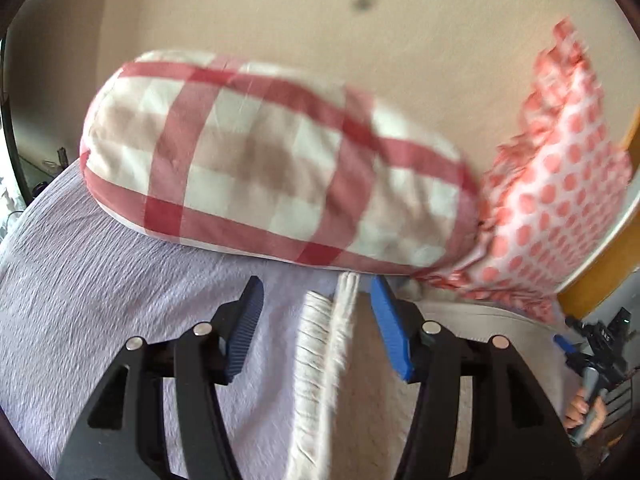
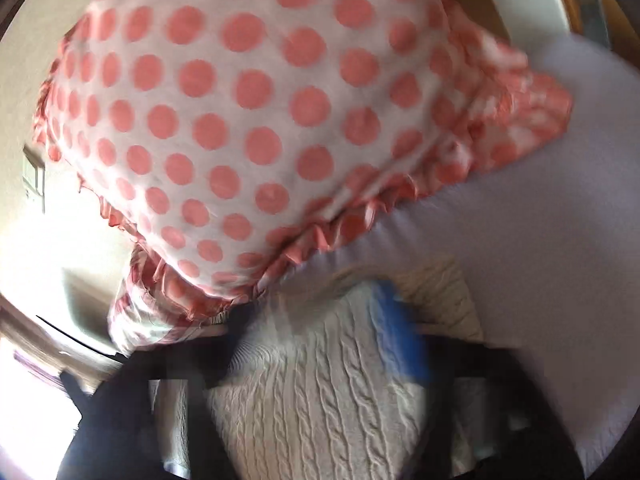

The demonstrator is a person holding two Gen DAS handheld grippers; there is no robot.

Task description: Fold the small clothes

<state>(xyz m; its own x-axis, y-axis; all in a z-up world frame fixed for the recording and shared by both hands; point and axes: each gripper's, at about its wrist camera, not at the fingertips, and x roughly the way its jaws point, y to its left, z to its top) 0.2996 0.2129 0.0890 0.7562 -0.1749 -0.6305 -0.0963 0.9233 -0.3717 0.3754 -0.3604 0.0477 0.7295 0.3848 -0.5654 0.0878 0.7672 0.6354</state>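
Note:
A cream cable-knit garment (image 1: 320, 360) lies on the lilac bedsheet (image 1: 100, 300). In the left wrist view its ribbed edge runs up between the fingers of my left gripper (image 1: 318, 304), which is open, with the blue pads on either side of the edge and not closed on it. In the right wrist view the same knit (image 2: 312, 392) fills the bottom of the frame. My right gripper (image 2: 324, 320) is heavily blurred; its blue pad (image 2: 400, 332) sits over the knit, and the jaws appear spread apart.
A red-and-white checked bolster pillow (image 1: 272, 168) lies across the bed just beyond the garment. A white pillow with pink dots and a frill (image 2: 256, 120) leans beside it, also in the left wrist view (image 1: 560, 184). A beige wall (image 1: 320, 20) is behind.

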